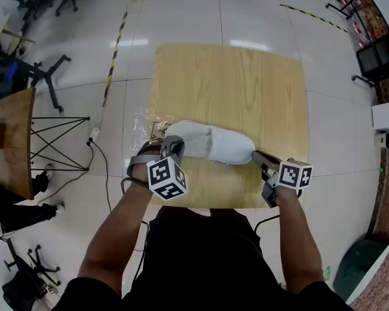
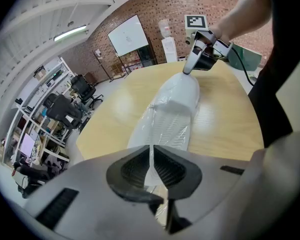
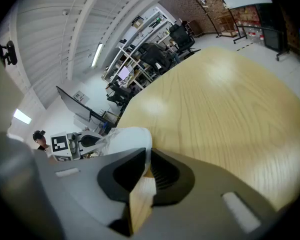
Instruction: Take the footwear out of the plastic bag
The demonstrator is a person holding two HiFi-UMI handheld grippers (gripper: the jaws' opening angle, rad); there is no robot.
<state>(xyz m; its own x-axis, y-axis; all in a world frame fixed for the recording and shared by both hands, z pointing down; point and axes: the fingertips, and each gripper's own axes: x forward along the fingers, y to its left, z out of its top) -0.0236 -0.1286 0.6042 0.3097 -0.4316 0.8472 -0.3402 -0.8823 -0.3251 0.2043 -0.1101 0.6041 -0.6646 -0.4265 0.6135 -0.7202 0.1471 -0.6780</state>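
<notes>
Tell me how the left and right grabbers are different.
The left gripper pinches the thin clear plastic bag; the right gripper pinches the end of the white slipper. The left gripper sits at the crinkly end, the right gripper opposite. Both are shut on something.

Head view: left gripper point(image 1: 174, 145) body covers the slipper point(image 1: 211, 142) end toward table's point(image 1: 233, 76) left edge, so its pinch can't be read there. Slipper's other end is under right gripper point(image 1: 255, 155). 1 slipper or 2 stacked: can't tell. Plastic bag point(image 1: 141, 120) is clear film, outline over slipper unclear. Torso hides table's near edge. Right gripper view: gripper body hides most of slipper.
</notes>
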